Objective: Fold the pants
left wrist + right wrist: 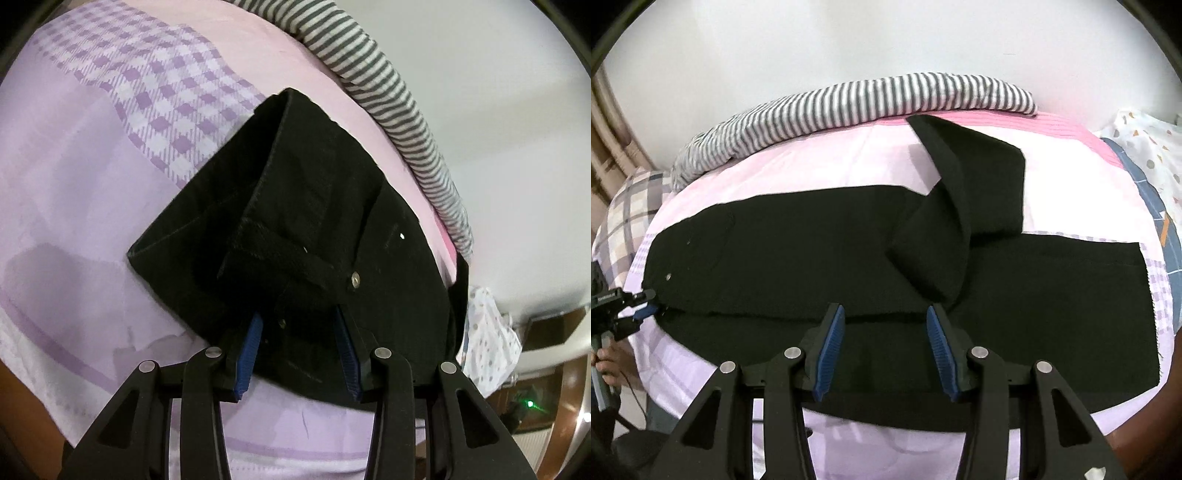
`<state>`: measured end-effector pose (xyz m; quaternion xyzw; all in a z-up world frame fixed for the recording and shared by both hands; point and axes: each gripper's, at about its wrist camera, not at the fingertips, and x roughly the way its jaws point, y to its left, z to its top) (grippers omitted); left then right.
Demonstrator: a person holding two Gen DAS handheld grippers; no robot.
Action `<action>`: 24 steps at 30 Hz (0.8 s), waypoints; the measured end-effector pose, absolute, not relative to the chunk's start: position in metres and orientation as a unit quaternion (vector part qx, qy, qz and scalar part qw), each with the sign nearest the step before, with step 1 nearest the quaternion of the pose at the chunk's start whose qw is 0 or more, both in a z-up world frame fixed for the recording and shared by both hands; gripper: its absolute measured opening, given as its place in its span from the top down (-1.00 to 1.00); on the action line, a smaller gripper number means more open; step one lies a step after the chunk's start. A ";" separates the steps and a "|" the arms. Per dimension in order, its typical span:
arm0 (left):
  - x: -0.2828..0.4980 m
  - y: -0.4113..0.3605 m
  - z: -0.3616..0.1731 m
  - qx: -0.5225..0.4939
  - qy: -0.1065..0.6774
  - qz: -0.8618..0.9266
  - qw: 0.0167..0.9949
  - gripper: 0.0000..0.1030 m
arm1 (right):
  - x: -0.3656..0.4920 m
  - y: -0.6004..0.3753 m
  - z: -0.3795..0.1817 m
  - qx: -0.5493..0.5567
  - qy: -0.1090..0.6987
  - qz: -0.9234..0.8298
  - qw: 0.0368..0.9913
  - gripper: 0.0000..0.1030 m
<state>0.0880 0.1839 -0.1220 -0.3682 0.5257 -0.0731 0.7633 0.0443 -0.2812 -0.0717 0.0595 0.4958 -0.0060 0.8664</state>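
Black pants (820, 243) lie spread across a bed (827, 166) covered with a pale lilac and pink sheet. In the right wrist view the garment runs sideways across the mattress, waist end to the left, leg ends to the right. One leg is turned back on itself near the middle, forming a raised, tilted fold (945, 221) that rests on the flat leg beneath. A metal stud (669, 276) shows near the waist edge.

Right claw (884, 350): jaws stand apart, blue pads (831, 350) clear of the cloth on both sides. It hovers over the near edge of the pants; nothing is gripped.

Left claw (299, 350): jaws likewise stand apart. The waist end of the pants lies between and beyond its fingertips, and the tips are partly hidden under the dark cloth; the pads do not visibly press on it. In the left wrist view the waistband area shows a belt loop (280, 254) and a rivet (355, 279). The same claw appears at the left edge of the right wrist view (646, 306), just at the waist corner of the pants, with a person's hand (609, 363) below it.

Surroundings: a grey-and-white striped blanket (886, 99) lies bunched along the far edge of the bed against a white wall (886, 37). A plaid pillow (628, 218) sits at the left end, a patterned white cloth (1145, 144) at the right end. A purple checked panel of the sheet (155, 85) lies beyond the pants in the left wrist view.
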 end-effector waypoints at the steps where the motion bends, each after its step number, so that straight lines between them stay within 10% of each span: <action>1: 0.090 0.185 -0.124 -0.378 0.522 -0.070 0.761 0.20 | 0.048 -0.284 -0.072 0.060 0.495 -0.012 0.867 0.12; 8: 0.093 0.177 -0.116 -0.328 0.500 -0.064 0.799 0.52 | 0.092 -0.307 -0.067 0.033 0.487 -0.066 0.870 0.11; 24: 0.093 0.178 -0.106 -0.318 0.497 -0.065 0.805 0.54 | 0.212 -0.311 -0.109 -0.044 0.524 -0.124 0.841 0.14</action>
